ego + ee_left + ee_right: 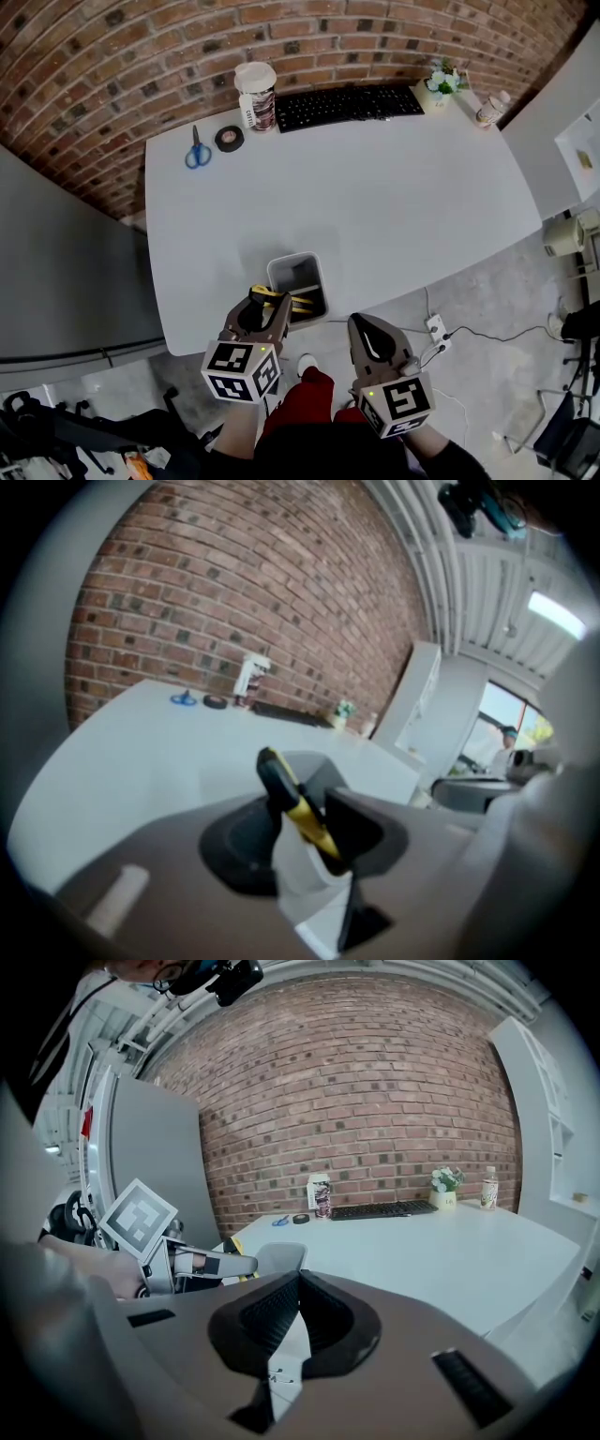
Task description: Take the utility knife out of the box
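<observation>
Yellow and black, the utility knife (295, 803) sits tilted between the jaws of the left gripper (265, 302), which close on it over the near left edge of the grey box (292, 258) on the white table (375, 206). The right gripper (296, 1288) hangs beside it, jaws together on nothing.

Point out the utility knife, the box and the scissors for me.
utility knife (306, 816): left gripper view, on its yellow body.
box (292, 258): head view, on its far rim.
scissors (197, 157): head view, on the blue handles.
</observation>
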A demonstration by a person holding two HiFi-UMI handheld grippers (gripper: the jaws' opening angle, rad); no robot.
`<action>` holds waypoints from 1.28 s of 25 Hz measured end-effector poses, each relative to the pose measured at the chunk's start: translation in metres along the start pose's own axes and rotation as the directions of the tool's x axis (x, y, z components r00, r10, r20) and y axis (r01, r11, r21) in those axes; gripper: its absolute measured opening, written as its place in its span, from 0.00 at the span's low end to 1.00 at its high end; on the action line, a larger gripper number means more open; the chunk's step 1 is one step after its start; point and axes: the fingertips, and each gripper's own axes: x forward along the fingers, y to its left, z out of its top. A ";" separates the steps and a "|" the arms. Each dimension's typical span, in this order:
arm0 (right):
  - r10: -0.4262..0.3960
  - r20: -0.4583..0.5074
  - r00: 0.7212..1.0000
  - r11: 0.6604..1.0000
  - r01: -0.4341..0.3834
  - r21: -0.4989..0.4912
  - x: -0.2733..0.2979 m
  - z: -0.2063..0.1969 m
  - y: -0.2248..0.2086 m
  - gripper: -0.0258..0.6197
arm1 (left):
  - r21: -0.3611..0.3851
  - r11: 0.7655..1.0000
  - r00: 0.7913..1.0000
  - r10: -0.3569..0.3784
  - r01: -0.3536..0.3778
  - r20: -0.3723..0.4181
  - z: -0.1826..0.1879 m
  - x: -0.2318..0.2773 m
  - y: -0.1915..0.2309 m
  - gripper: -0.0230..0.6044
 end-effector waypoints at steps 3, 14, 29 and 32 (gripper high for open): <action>0.000 -0.003 1.000 1.000 0.000 -0.007 -0.001 0.000 0.000 0.05 | 0.000 1.000 1.000 -0.011 0.011 -0.004 0.000 0.000 -0.001 0.26; 0.003 -0.004 1.000 1.000 -0.003 -0.017 -0.005 0.002 0.009 0.05 | 0.078 0.997 0.999 -0.032 0.031 0.008 0.008 -0.004 -0.012 0.20; 0.001 0.018 1.000 1.000 -0.001 -0.012 -0.014 0.003 0.012 0.05 | 0.176 0.983 0.998 -0.061 0.058 0.012 0.018 -0.006 -0.031 0.16; -0.005 0.020 1.000 1.000 0.005 -0.013 -0.016 0.003 0.011 0.05 | 0.191 0.980 0.998 -0.067 0.063 0.016 0.019 -0.007 -0.034 0.16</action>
